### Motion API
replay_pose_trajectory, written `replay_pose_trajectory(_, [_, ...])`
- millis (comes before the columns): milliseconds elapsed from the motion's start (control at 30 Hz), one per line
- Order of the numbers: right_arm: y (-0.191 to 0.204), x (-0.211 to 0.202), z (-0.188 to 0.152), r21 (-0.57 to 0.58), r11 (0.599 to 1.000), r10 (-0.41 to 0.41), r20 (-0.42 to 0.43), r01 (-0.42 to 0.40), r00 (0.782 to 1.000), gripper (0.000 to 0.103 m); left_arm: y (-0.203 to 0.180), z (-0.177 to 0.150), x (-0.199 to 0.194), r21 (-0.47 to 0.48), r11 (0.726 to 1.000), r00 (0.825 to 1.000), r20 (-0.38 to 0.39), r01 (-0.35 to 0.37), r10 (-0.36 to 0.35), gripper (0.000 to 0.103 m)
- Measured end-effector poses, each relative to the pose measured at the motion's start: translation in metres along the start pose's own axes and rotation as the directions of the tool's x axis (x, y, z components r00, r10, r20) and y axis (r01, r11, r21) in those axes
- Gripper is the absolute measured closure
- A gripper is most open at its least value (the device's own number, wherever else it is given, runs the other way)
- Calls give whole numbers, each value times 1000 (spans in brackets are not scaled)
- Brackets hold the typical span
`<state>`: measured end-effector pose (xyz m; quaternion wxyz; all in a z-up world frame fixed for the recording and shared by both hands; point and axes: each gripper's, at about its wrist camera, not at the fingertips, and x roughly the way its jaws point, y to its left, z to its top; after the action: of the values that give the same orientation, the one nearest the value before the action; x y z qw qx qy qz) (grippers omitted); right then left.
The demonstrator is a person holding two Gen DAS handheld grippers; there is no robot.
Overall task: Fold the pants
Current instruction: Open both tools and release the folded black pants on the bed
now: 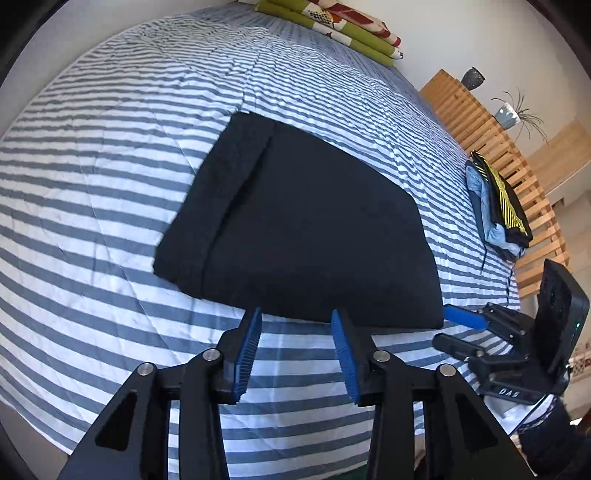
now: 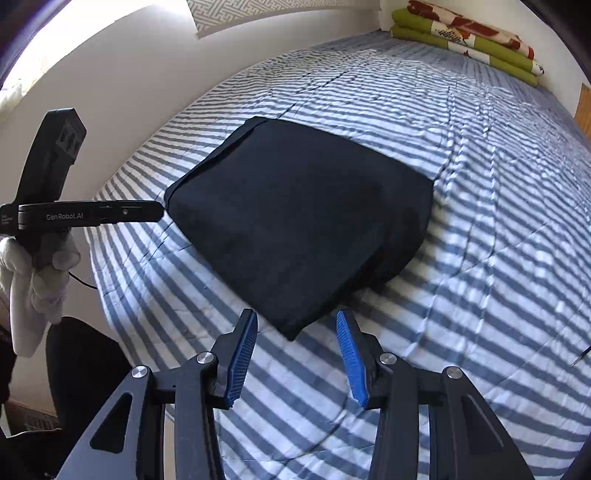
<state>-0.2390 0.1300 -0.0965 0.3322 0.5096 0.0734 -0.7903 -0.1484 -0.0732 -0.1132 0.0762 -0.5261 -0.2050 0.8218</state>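
Pants (image 1: 295, 221): one, folded; two grippers agape.

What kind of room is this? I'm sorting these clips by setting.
Most likely a bedroom. The dark pants lie folded on a bed with a blue-and-white striped cover, a folded green floral quilt sits at its far end, and a small pile of clothes rests beside a wooden slatted rail.

The folded pants (image 1: 295, 229) lie on the bed (image 1: 92, 177), with a folded blanket (image 1: 332, 26) at its far end.
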Motion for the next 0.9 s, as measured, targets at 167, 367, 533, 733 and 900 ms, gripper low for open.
replay_pose_trajectory(167, [8,32,-7,-28,998,-57,-50,55,997,64,-8,-3,21,-121,992,999,6,32,-32,58])
replay_pose_trajectory(367, [3,8,-15,-63,998,-13,-4,13,1000,64,-18,-5,36,-194,980,999,42,36,-28,45])
replay_pose_trajectory(533, [11,8,-12,-133,988,-69,40,74,997,65,-27,-10,40,-252,967,998,66,39,-23,38])
replay_pose_trajectory(733, [38,36,-17,-275,942,-178,79,193,981,65,-23,-23,46,-337,940,997,66,58,-38,38])
replay_pose_trajectory(900, [38,42,-20,-279,928,-225,107,247,968,86,-20,-16,56,-388,919,994,110,67,-26,44])
